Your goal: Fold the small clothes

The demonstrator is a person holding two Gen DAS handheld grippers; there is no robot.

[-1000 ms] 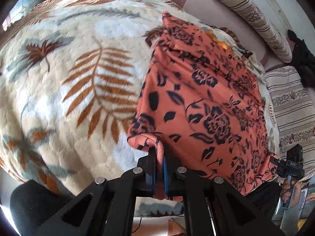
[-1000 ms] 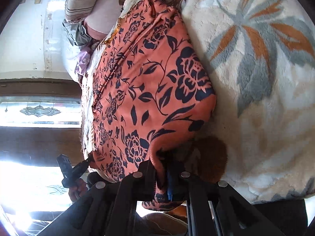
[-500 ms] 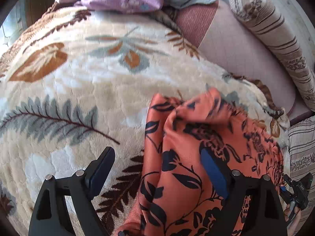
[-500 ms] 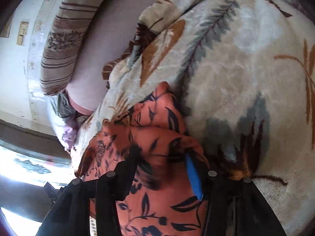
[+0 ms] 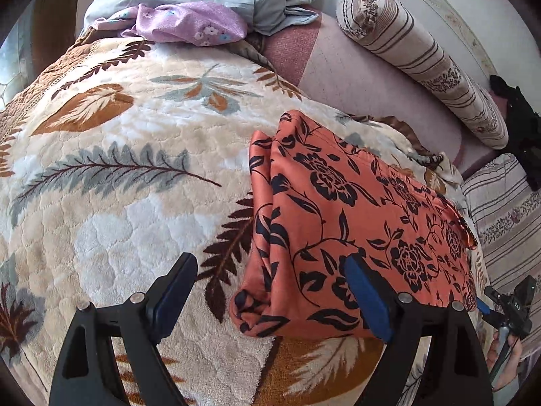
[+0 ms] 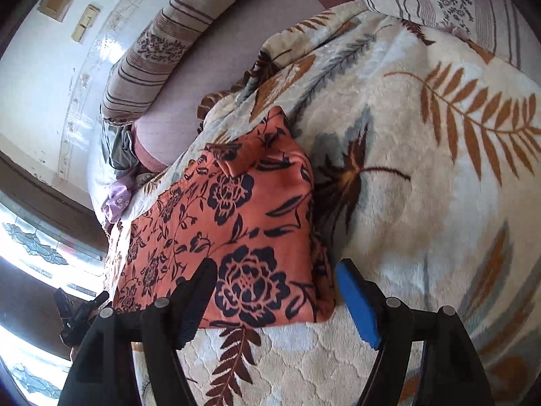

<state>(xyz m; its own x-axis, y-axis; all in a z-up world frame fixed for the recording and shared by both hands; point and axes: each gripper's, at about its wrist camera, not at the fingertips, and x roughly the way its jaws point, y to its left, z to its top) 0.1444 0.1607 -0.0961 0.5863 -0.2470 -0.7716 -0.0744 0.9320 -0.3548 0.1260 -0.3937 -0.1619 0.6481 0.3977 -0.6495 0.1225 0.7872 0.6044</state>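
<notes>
Both grippers, left (image 5: pixel 270 299) and right (image 6: pixel 275 296), gaping, empty, folded orange garment (image 5: pixel 355 223), purple cloth (image 5: pixel 189 23) clearest left-view

Bright daylight, window (image 6: pixel 30 247) glare blown out at left, fisheye edges curved and dark

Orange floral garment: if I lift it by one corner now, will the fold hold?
Probably not. The orange floral garment looks thin and limp, its layered left edge already bunching. Its sheen suggests slippery layers that would slide apart. The plush blanket may grip it if pushed.
</notes>
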